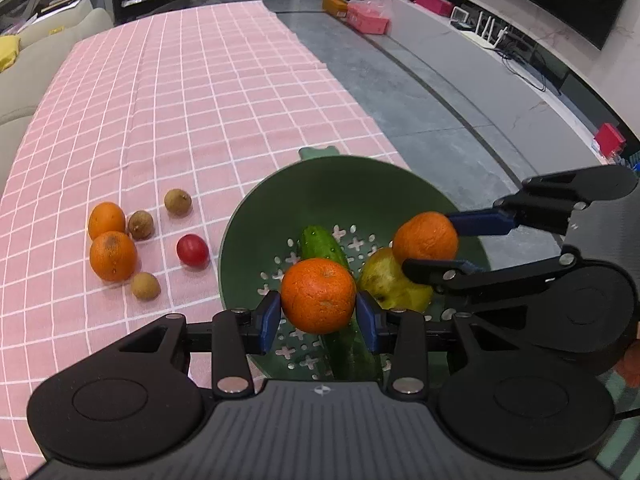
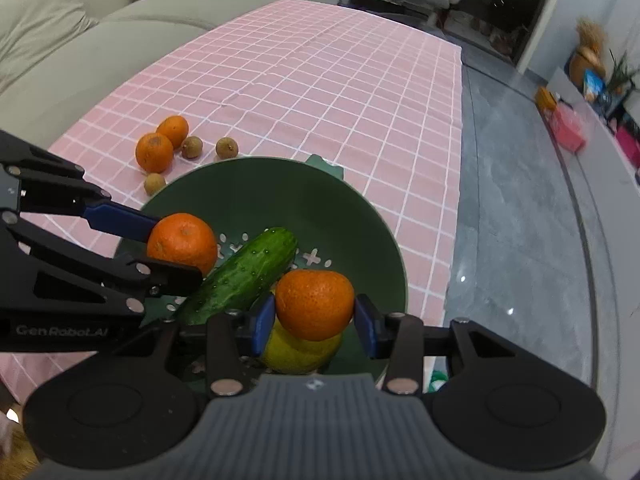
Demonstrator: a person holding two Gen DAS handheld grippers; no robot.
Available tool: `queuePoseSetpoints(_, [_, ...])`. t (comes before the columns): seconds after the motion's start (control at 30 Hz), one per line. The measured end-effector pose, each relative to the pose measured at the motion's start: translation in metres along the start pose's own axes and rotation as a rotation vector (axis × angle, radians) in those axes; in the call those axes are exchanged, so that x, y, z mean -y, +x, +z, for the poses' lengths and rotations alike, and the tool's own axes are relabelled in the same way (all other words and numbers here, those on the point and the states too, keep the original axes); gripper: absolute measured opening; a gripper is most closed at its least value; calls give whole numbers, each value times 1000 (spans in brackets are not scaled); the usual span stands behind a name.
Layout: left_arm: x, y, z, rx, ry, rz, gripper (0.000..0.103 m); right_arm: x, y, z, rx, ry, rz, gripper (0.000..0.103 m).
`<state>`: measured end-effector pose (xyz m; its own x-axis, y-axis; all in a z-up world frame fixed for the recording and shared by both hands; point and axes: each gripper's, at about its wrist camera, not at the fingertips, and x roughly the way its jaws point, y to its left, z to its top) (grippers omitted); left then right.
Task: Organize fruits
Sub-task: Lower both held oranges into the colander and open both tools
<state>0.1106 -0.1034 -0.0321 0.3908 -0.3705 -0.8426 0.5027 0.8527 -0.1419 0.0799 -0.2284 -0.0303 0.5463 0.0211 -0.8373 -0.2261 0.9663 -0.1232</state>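
Left gripper (image 1: 318,316) and right gripper (image 2: 315,320) each clamp a mandarin, both directly above the green colander (image 1: 256,216). Beneath them lie a cucumber (image 2: 244,272) and a pear (image 1: 384,280); release drops each mandarin inside.

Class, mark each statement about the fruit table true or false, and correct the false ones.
1. Each gripper holds an orange. True: left gripper grips one orange, right gripper another orange.
2. The colander is blue. False: it is green.
3. A cucumber lies in the colander. True.
4. The red fruit sits in the colander. False: it lies on the tablecloth.
5. The tablecloth is plain white. False: pink with white checks.
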Motion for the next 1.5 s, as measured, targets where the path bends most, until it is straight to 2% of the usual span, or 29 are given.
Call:
queuePoseSetpoints(0.27, [-9, 15, 0, -49, -36, 28, 46, 1, 6, 8, 1, -38, -1, 41])
queuePoseSetpoints(0.4, [-4, 18, 0, -45, 4, 43, 47, 1, 10, 12, -4, -52, -3, 40])
queuePoseSetpoints(0.53, [-5, 18, 1, -36, 2, 40, 47, 2, 11, 14, -8, -56, -1, 41])
queuePoseSetpoints(0.63, [-6, 19, 1, -35, 2, 42, 52, 3, 14, 17, -12, -62, 2, 41])
queuePoseSetpoints(0.77, [-6, 20, 1, -34, 4, 36, 54, 3, 18, 23, -21, -68, 7, 41])
queuePoseSetpoints(0.9, [-5, 17, 1, -27, 0, 26, 67, 6, 25, 30, -34, -61, 19, 41])
queuePoseSetpoints(1.3, [-18, -5, 8, 29, -48, 19, 68, 6, 42, 38, -100, -48, 41, 41])
queuePoseSetpoints(1.33, [-19, -8, 9, 35, -54, 19, 68, 6, 42, 37, -100, -50, 40, 42])
queuePoseSetpoints(1.43, [-24, -17, 10, 57, -67, 28, 68, 6, 34, 37, -84, -38, 30, 53])
queuePoseSetpoints(1.5, [-27, -23, 11, 76, -78, 33, 68, 6, 27, 37, -65, -30, 27, 53])
